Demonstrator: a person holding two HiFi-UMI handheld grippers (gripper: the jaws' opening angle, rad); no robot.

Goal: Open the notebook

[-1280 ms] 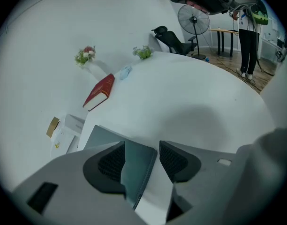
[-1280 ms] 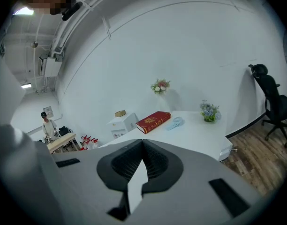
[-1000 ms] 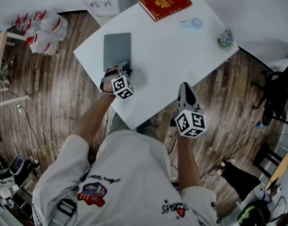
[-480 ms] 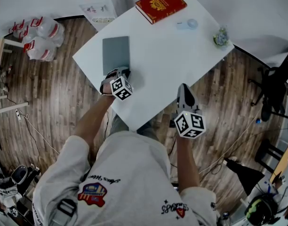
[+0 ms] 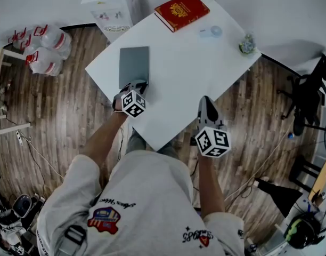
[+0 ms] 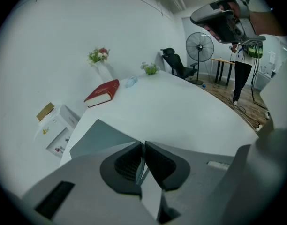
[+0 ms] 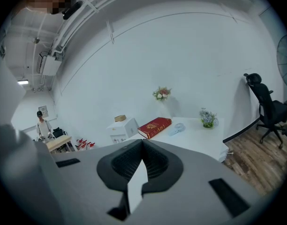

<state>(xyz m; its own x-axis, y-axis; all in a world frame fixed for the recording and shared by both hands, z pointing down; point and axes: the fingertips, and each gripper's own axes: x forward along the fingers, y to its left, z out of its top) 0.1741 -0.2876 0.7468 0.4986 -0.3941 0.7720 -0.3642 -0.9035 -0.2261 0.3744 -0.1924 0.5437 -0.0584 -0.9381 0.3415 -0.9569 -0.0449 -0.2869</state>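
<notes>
The grey notebook (image 5: 133,63) is lying closed and flat near the left edge of the surface (image 5: 184,73), and the left gripper (image 5: 138,84) is closing its jaws on the thin near edge of the cover. Rightwards, bare surface is stretching to a red book (image 5: 181,10) and a small pot (image 5: 247,43) holding flowers. The right gripper (image 5: 206,101) is hovering clenched and empty at the near edge.

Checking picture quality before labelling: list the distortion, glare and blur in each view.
Head view: fairly sharp, evenly lit, floor planks bowed near the edges. Left gripper view: fisheye, black corners, table edge curved. Right gripper view: same fisheye, lines on the wall arched.
</notes>
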